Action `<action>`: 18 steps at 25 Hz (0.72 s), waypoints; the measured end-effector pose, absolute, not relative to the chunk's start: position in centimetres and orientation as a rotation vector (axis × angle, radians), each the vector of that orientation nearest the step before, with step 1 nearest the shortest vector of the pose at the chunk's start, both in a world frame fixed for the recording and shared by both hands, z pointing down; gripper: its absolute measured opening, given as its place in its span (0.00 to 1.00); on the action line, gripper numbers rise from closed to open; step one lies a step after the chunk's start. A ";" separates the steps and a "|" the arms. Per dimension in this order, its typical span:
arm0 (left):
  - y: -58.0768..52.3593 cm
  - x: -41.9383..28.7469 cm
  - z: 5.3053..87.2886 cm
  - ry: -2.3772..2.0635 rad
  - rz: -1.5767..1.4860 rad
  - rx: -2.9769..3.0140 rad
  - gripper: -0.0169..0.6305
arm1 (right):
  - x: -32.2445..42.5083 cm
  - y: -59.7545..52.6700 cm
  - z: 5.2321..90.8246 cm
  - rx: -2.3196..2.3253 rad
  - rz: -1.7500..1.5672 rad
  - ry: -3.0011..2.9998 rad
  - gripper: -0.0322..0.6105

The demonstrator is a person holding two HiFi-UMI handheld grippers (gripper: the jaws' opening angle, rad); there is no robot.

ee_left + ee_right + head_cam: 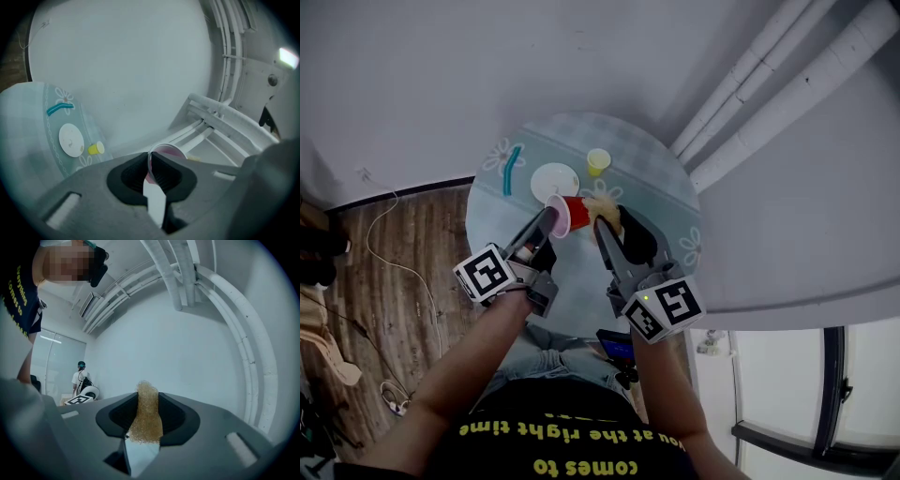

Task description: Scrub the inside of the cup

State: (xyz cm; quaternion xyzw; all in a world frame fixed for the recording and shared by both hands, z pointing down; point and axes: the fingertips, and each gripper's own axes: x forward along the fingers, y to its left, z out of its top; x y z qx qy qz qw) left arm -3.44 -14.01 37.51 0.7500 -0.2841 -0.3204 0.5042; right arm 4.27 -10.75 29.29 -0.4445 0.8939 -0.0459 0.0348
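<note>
A red cup (569,214) hangs tilted on its side above the round table (661,183). My left gripper (550,220) is shut on its rim, one jaw inside and one outside. In the left gripper view the pale rim and pinkish inside of the cup (167,151) stand just past the left gripper (149,171). My right gripper (604,221) is shut on a yellow scouring sponge (602,207), which sits beside the cup's base end, outside the cup. In the right gripper view the sponge (147,412) sticks up between the jaws of the right gripper (148,420), pointing at a bare wall.
On the teal checked table lie a white plate (554,178), a small yellow cup (598,161) and a teal curved stick (512,169). White pipes (769,75) run along the wall at the right. A person (80,376) stands far off.
</note>
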 end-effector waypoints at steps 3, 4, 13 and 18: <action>-14.0 -3.3 37.3 -0.663 -0.790 1.796 0.07 | 3.4 -10.5 29.1 -1.339 -0.134 2.759 0.27; -14.0 -3.3 37.3 -0.658 -0.796 1.789 0.07 | 3.5 -10.5 29.2 -1.346 -0.130 2.760 0.27; -14.0 -3.2 37.3 -0.638 -0.816 1.757 0.07 | 4.2 -10.8 29.1 -1.389 -0.095 2.760 0.27; -14.1 -3.4 37.8 -0.635 -0.831 1.716 0.07 | 1.5 -9.5 28.4 -1.296 -0.076 2.792 0.27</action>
